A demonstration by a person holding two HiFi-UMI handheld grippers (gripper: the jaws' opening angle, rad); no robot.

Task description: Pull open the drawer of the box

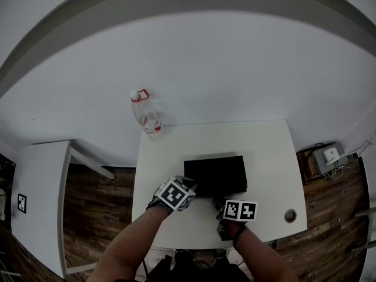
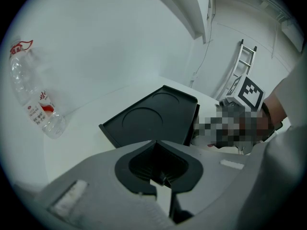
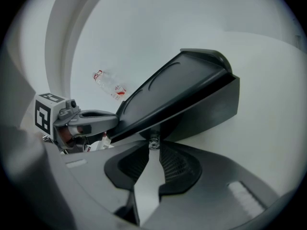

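Observation:
The black box point(image 1: 215, 174) lies flat near the middle of the white table point(image 1: 270, 157). A small metal knob point(image 3: 153, 142) sticks out of its front face, and the drawer front looks flush. My right gripper point(image 3: 153, 145) is shut on that knob; in the head view it sits at the box's front edge point(image 1: 221, 204). My left gripper point(image 2: 164, 178) is shut and holds nothing. It rests at the box's front left corner point(image 1: 188, 187), and in the right gripper view its fingers point(image 3: 93, 118) touch the box's left edge.
A clear plastic bottle point(image 1: 147, 116) with a red cap ring lies at the table's far left corner. A round hole point(image 1: 290, 215) is at the front right. A white side table point(image 1: 35, 192) stands to the left, a power box point(image 1: 329, 155) on the floor at right.

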